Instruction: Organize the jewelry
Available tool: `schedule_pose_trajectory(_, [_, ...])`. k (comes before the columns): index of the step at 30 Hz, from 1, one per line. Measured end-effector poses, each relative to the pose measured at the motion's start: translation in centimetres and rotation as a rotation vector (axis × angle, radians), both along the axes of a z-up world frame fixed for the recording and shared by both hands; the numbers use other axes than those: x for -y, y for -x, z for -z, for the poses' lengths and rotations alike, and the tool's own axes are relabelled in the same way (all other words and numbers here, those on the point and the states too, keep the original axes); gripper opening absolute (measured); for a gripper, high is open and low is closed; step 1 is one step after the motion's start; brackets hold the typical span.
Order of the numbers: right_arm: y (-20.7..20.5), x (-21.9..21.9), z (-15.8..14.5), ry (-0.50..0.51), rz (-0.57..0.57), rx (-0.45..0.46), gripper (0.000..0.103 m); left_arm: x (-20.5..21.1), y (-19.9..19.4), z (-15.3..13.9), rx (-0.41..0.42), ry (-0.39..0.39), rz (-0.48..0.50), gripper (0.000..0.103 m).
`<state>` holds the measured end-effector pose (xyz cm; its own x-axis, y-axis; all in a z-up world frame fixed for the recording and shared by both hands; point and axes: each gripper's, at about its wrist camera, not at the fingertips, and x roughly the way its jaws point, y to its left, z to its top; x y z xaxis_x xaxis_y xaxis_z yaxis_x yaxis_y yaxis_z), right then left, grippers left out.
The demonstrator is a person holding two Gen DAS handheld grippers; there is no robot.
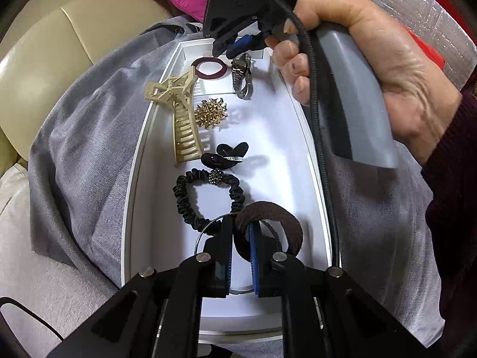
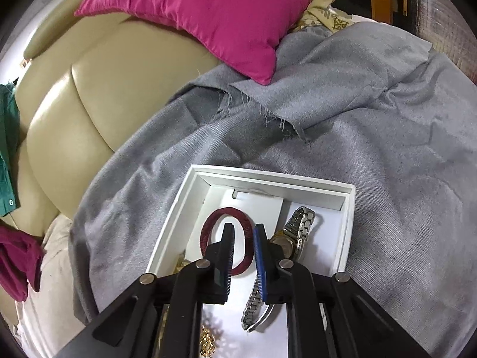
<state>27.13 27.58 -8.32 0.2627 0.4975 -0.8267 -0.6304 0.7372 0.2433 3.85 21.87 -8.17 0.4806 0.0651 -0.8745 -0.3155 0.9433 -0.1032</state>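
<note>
A white tray (image 1: 140,179) lies on a grey cloth and holds jewelry: a maroon hair tie (image 1: 212,68), a silver watch (image 1: 242,76), a beige claw clip (image 1: 179,113), a gold brooch (image 1: 210,113), a black bow clip (image 1: 225,155) and a black scrunchie (image 1: 205,197). My left gripper (image 1: 242,229) is shut on a brown hair tie (image 1: 277,217) over the tray's near end. My right gripper (image 2: 243,229) is open and empty above the maroon hair tie (image 2: 208,232), beside the watch (image 2: 298,232); it also shows in the left wrist view (image 1: 235,46).
The grey cloth (image 2: 372,134) covers a beige leather sofa (image 2: 89,89). A magenta cushion (image 2: 208,15) lies behind the tray (image 2: 345,238). A thin clear ring (image 1: 208,226) lies under my left fingers. A black cable (image 1: 313,89) runs along the tray's right rim.
</note>
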Motion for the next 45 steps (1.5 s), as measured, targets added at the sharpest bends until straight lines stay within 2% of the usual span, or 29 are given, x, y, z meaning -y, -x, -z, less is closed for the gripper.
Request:
schedule_pose_trajectory(2, [0.4,0.5,-0.5,-0.021,-0.004,0.005,0.016,0.2,0.1,-0.1,0.005,0.001,0.006,0.026])
schedule_pose_trajectory(5, [1.3,1.7,-1.2,-0.056,-0.010,0.010,0.016,0.8,0.3,-0.7,0.030,-0.029,0.022,0.040])
schedule_pose_trajectory(10, [3.3,5.0,-2.1,-0.098,-0.005,0.025,0.016,2.0,1.0,-2.0,0.087,-0.089,0.046,0.047])
schedule_pose_trajectory(24, [10.9,17.9,-5.2,-0.178,0.077,0.047,0.016,2.9,3.5,-4.5,0.183,-0.242,0.007,0.054])
schedule_pose_trajectory(27, [13.1,19.7,-5.8,-0.182,0.078,0.051,0.016,2.7,4.2,-5.2,0.209,-0.270,-0.012,0.062])
schedule_pose_trajectory(29, [14.7,20.8,-6.1,-0.181,0.076,0.060,0.016,2.6,4.8,-5.7,0.224,-0.305,-0.034,0.065])
schedule_pose_trajectory(32, [17.0,22.2,-6.7,-0.174,0.077,0.069,0.016,2.4,6.0,-6.5,0.235,-0.353,-0.056,0.065])
schedule_pose_trajectory(37, [20.2,23.3,-7.7,-0.159,0.070,0.101,0.017,2.2,9.1,-8.1,0.236,-0.375,-0.075,0.066])
schedule_pose_trajectory(39, [21.6,23.3,-8.3,-0.158,0.070,0.112,0.022,2.3,10.4,-9.0,0.235,-0.399,-0.081,0.071])
schedule_pose_trajectory(41, [23.1,23.1,-9.0,-0.157,0.065,0.136,0.027,2.3,12.1,-10.3,0.247,-0.428,-0.095,0.086])
schedule_pose_trajectory(45, [27.0,22.6,-10.5,-0.140,0.050,0.198,0.028,2.2,15.7,-12.9,0.283,-0.475,-0.120,0.089])
